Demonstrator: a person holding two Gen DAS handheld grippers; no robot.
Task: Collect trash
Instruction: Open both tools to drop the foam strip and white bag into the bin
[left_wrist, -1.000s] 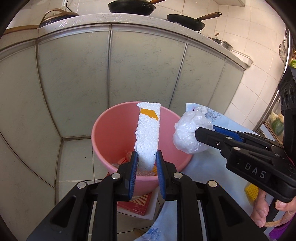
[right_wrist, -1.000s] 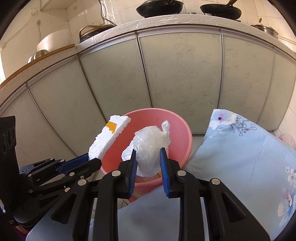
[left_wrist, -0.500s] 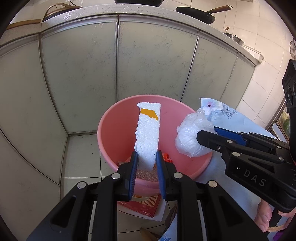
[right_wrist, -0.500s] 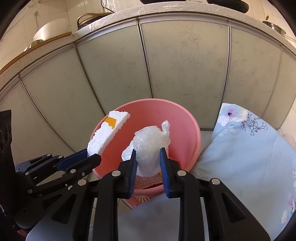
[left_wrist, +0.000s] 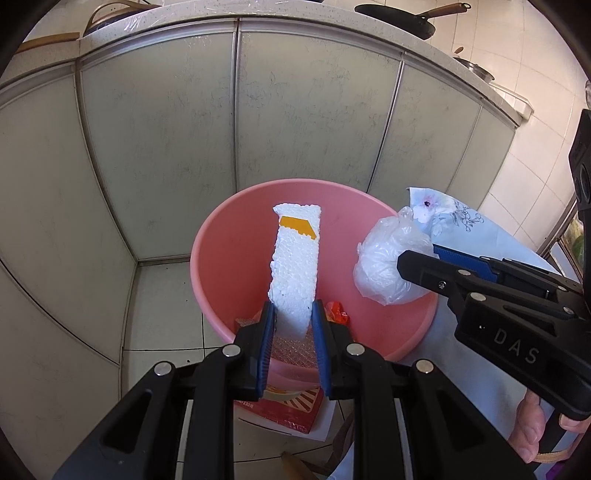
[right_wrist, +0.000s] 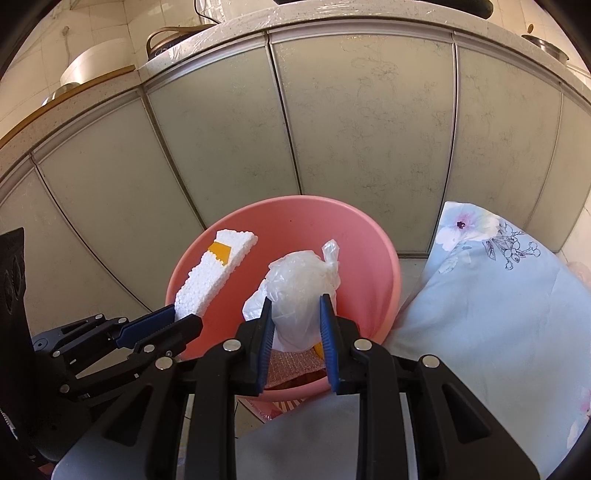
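**Now both loads hang over the pink bucket**

Left hand-held gripper (left_wrist: 291, 321) pinches the foam strip (left_wrist: 295, 266) by its lower end, so the long piece points out over the pink bucket (left_wrist: 221, 266), likely so it falls inside. Beside it, the right hand-held gripper (right_wrist: 297, 319) is clamped on the knotted plastic bag (right_wrist: 299, 288), just inside the bucket's near rim. Wrappers already lie at the bucket's bottom. Release looks like the next call.
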